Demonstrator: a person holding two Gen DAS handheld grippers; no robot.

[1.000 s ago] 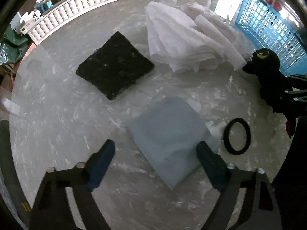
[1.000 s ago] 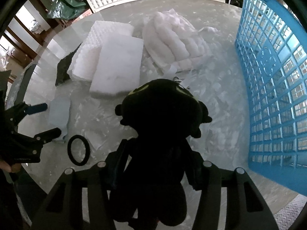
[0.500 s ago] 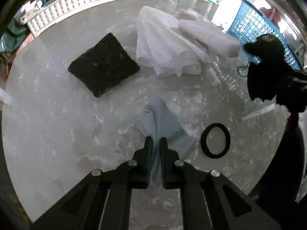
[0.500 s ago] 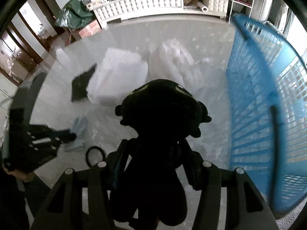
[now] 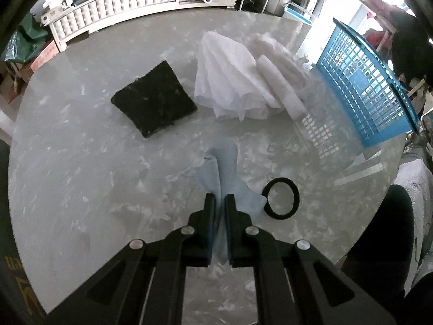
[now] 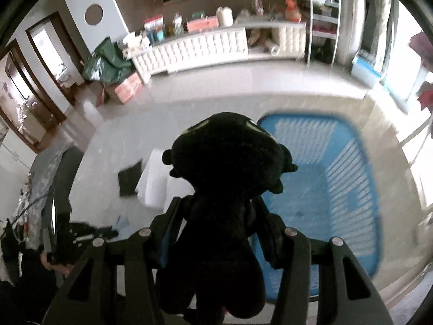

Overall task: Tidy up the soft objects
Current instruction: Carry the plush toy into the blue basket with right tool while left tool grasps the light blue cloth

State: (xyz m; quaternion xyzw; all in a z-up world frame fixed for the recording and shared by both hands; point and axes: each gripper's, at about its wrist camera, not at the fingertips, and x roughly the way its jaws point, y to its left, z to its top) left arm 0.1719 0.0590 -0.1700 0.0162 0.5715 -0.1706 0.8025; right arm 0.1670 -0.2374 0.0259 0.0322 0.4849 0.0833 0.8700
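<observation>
My left gripper (image 5: 220, 199) is shut on a light blue cloth (image 5: 224, 168), which bunches up from the marble table (image 5: 81, 176) between the pads. A black square pad (image 5: 155, 98) and a heap of white padding (image 5: 243, 86) lie further back. In the right wrist view my right gripper (image 6: 216, 205) is shut on a black plush toy (image 6: 230, 168), held high above the blue basket (image 6: 338, 189). The toy hides the fingertips. The basket (image 5: 365, 86) stands at the table's right edge in the left wrist view.
A black ring (image 5: 281, 197) lies right of the cloth. A white tufted bench (image 5: 113, 8) with clutter stands beyond the table. A green bag (image 6: 108, 62) and a box sit on the floor at left. A person's hand (image 6: 54, 260) holds the left gripper.
The left jaws closed on the blue cloth and lifted it into a bunch. The right gripper rose with the plush toy from the table to above the basket.
</observation>
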